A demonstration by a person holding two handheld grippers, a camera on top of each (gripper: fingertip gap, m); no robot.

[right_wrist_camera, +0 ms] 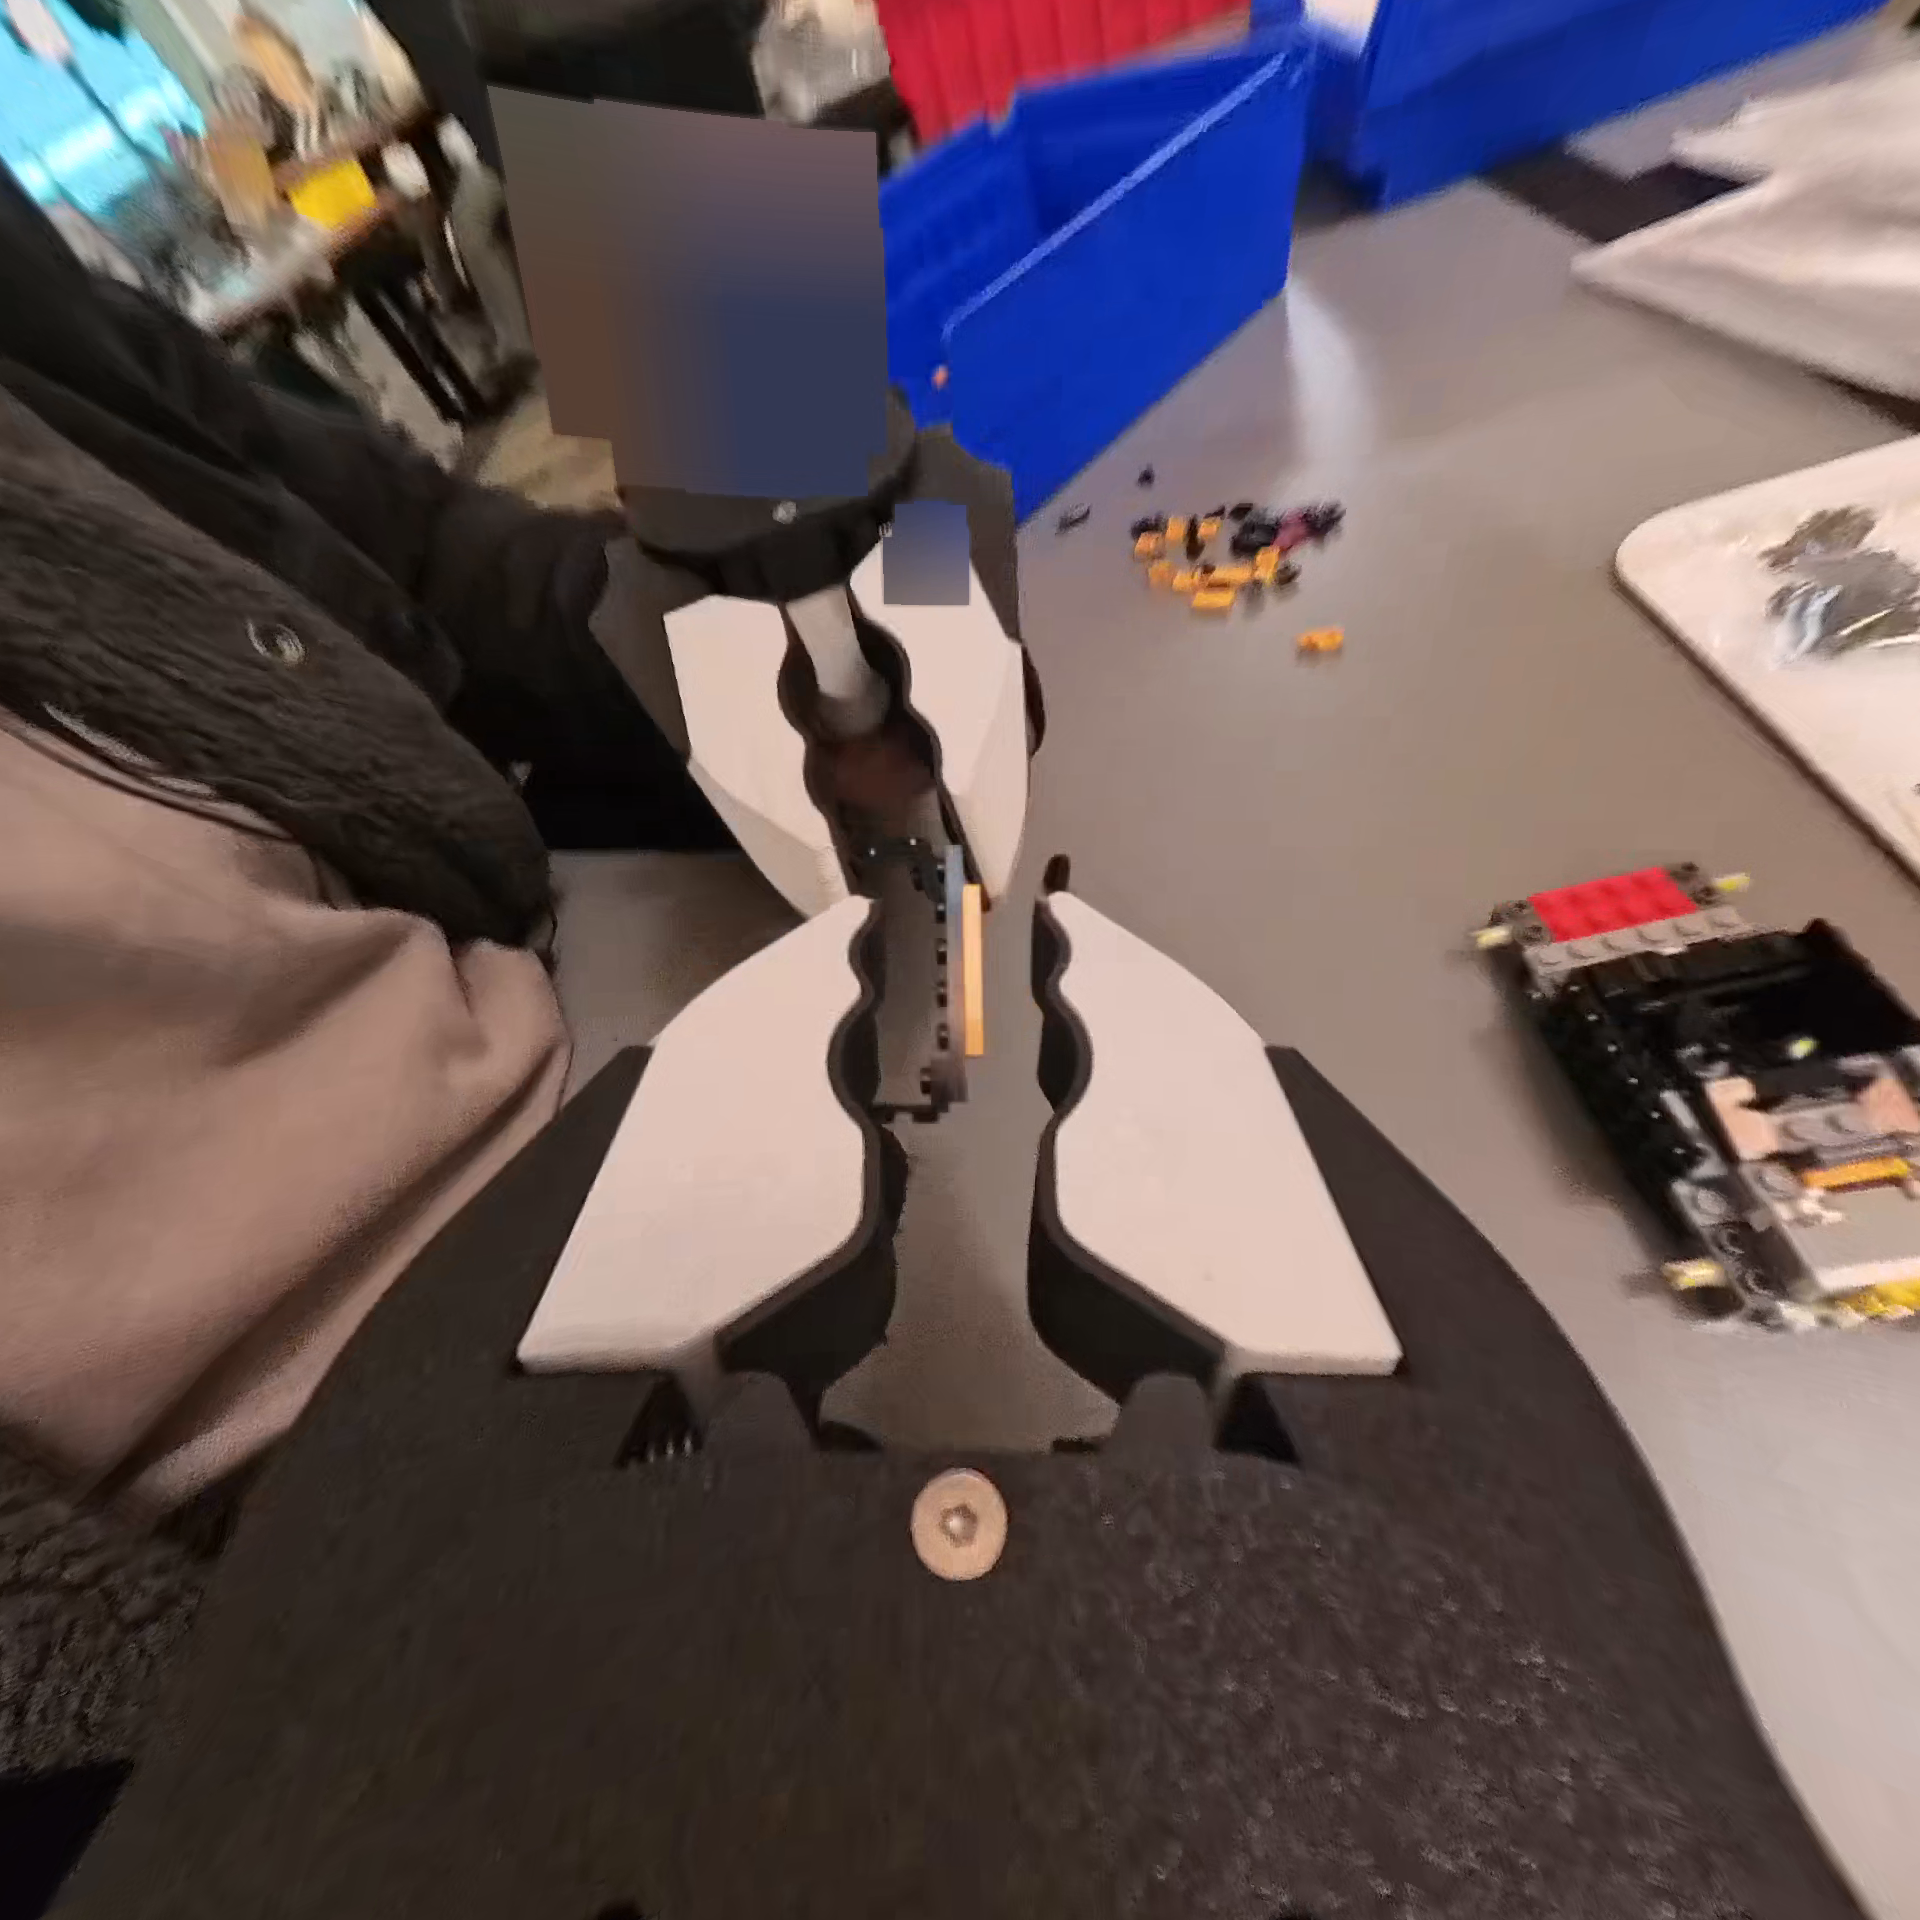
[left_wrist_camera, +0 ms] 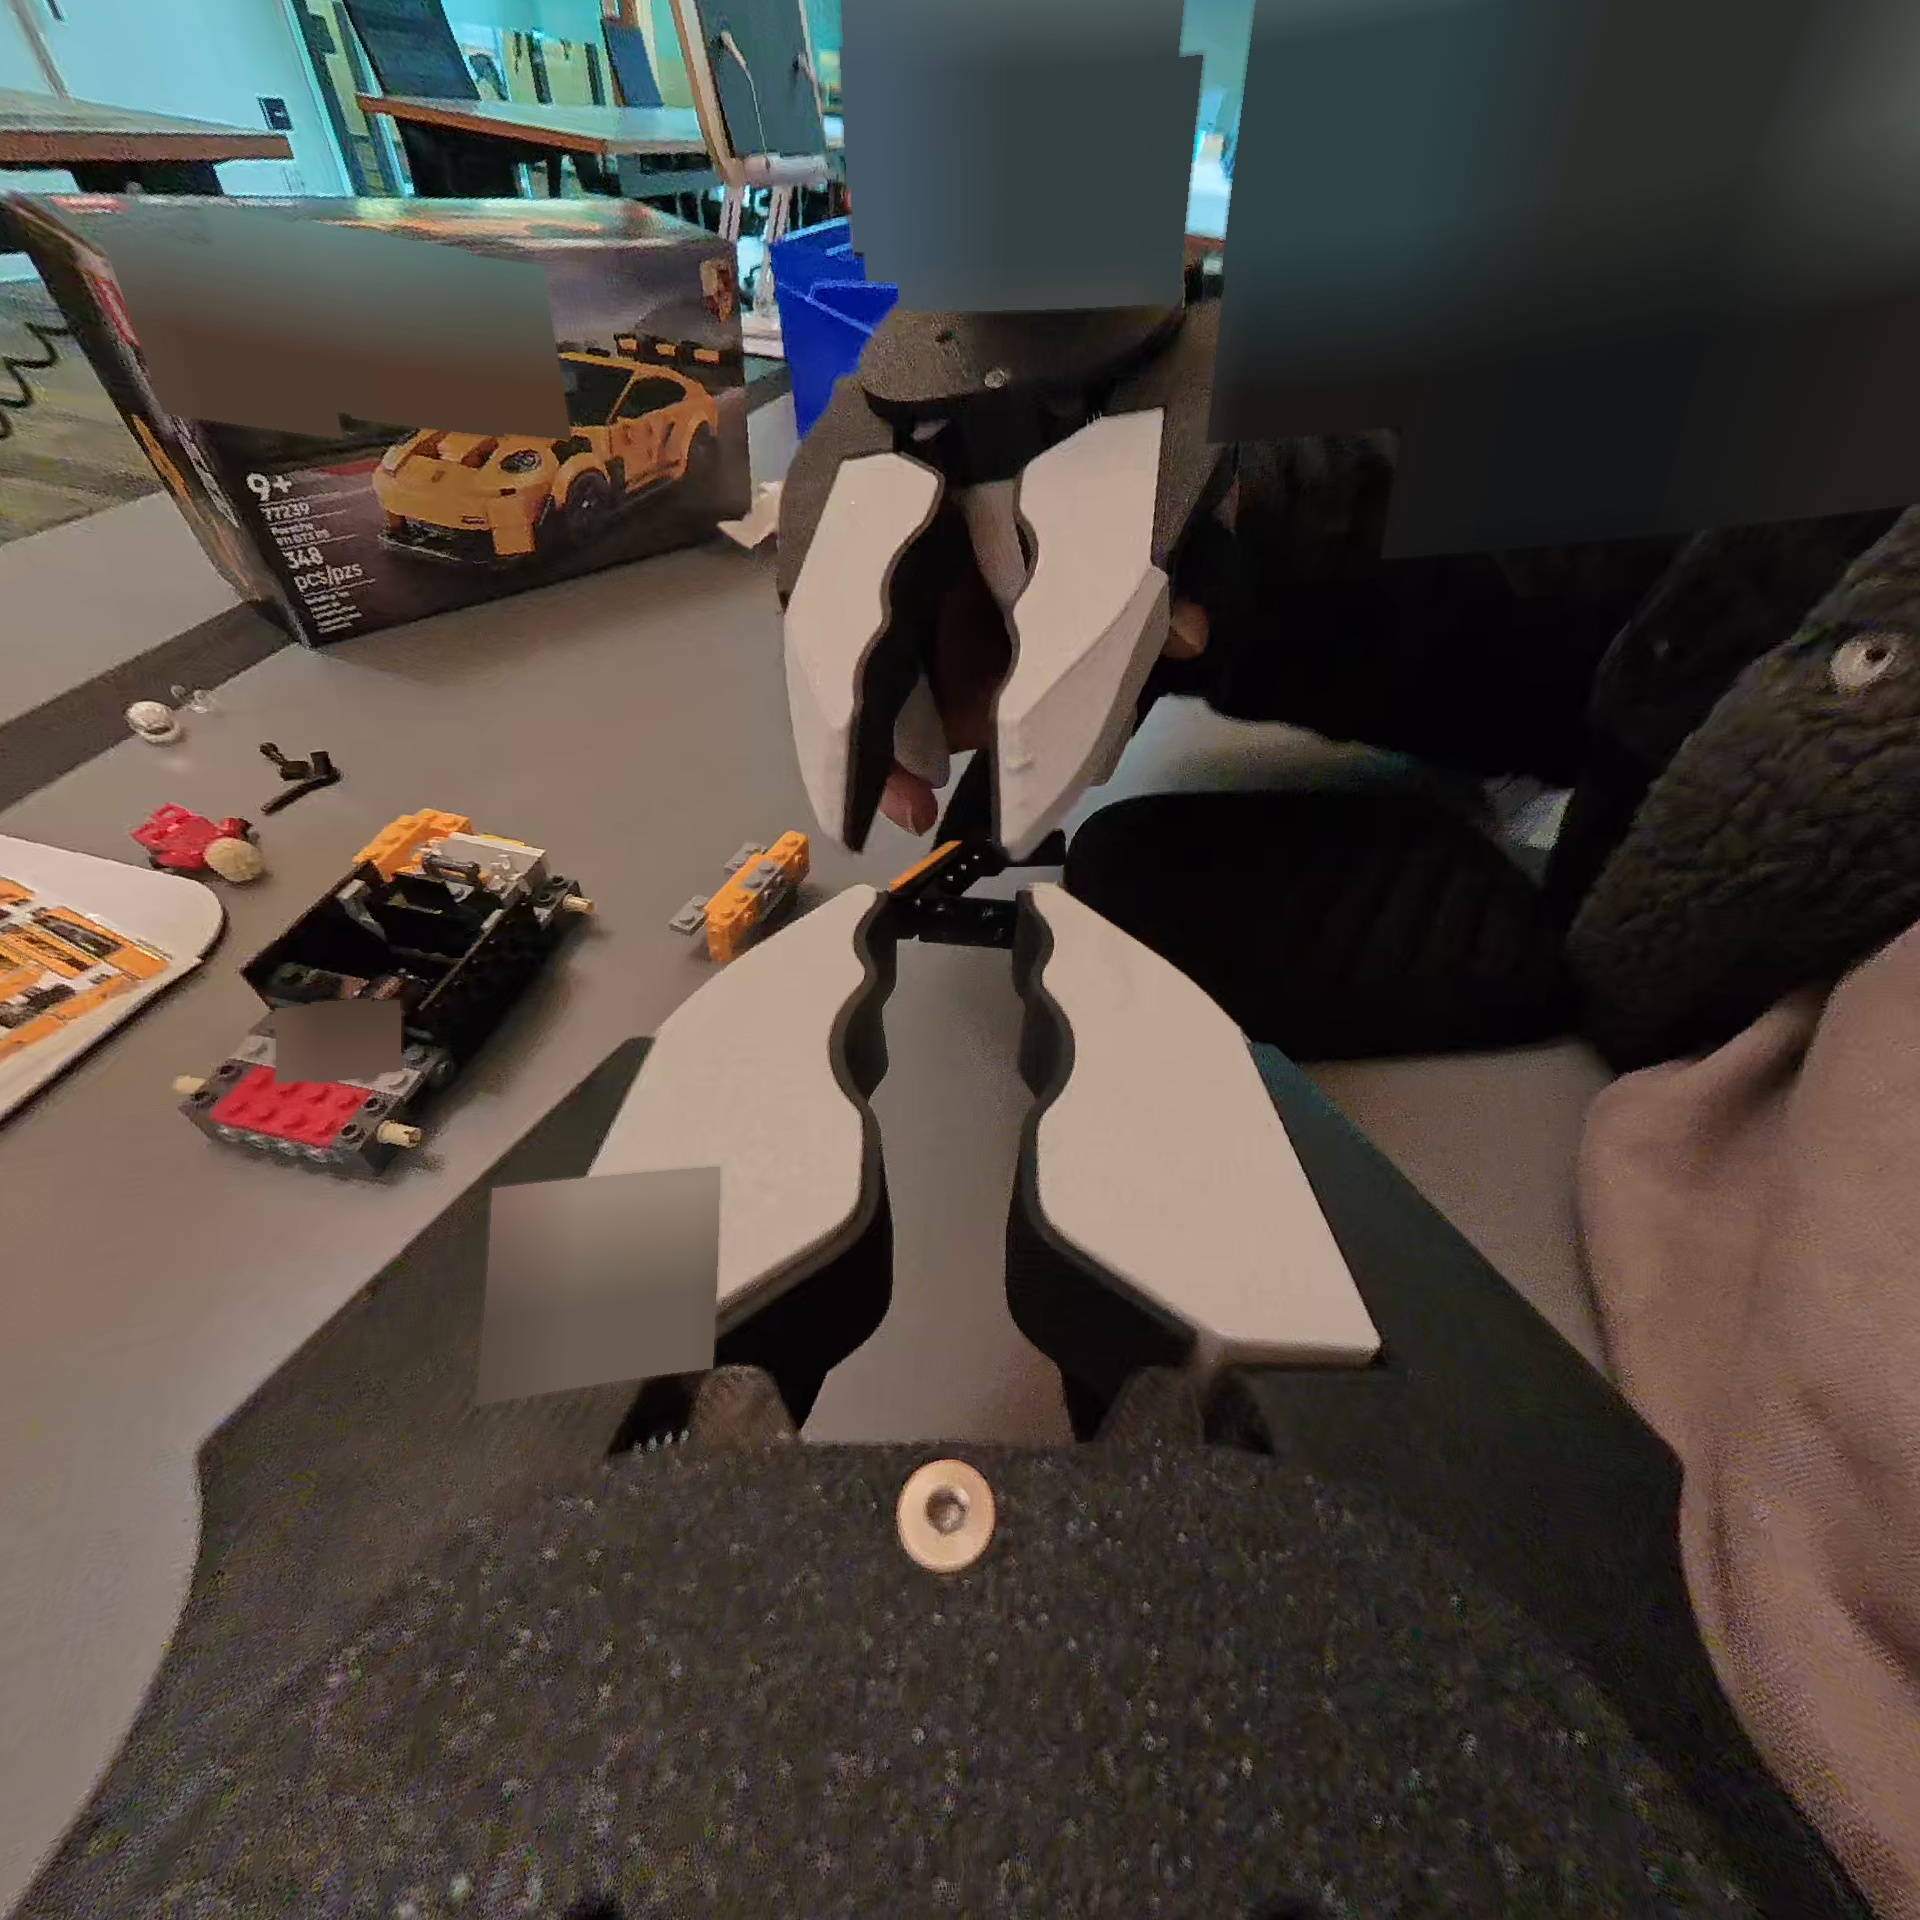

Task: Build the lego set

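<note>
My left gripper [left_wrist_camera: 951, 914] is shut on a small black Lego sub-assembly with an orange plate [left_wrist_camera: 954, 902], held above the grey table. My right gripper [left_wrist_camera: 940, 842] faces it from the far side, tips almost touching the left's. In the right wrist view the right gripper [right_wrist_camera: 956, 914] is open around the sub-assembly [right_wrist_camera: 920, 1008], which lies against its left finger with a gap to the other. The left gripper [right_wrist_camera: 920, 883] grips its far end. The black car chassis with a red plate [left_wrist_camera: 384, 987] sits on the table to the left, and shows in the right wrist view [right_wrist_camera: 1714, 1091].
The set's box [left_wrist_camera: 468, 499] stands at the back left. An instruction booklet [left_wrist_camera: 73, 956], a red figure part [left_wrist_camera: 192, 836] and an orange-grey assembly [left_wrist_camera: 743, 899] lie nearby. Blue bins [right_wrist_camera: 1122, 281], a pile of loose pieces [right_wrist_camera: 1226, 551] and a white tray [right_wrist_camera: 1714, 644] lie beyond. A person's sleeve [right_wrist_camera: 260, 1039] is close. Left and right tips are no more than a few centimetres apart.
</note>
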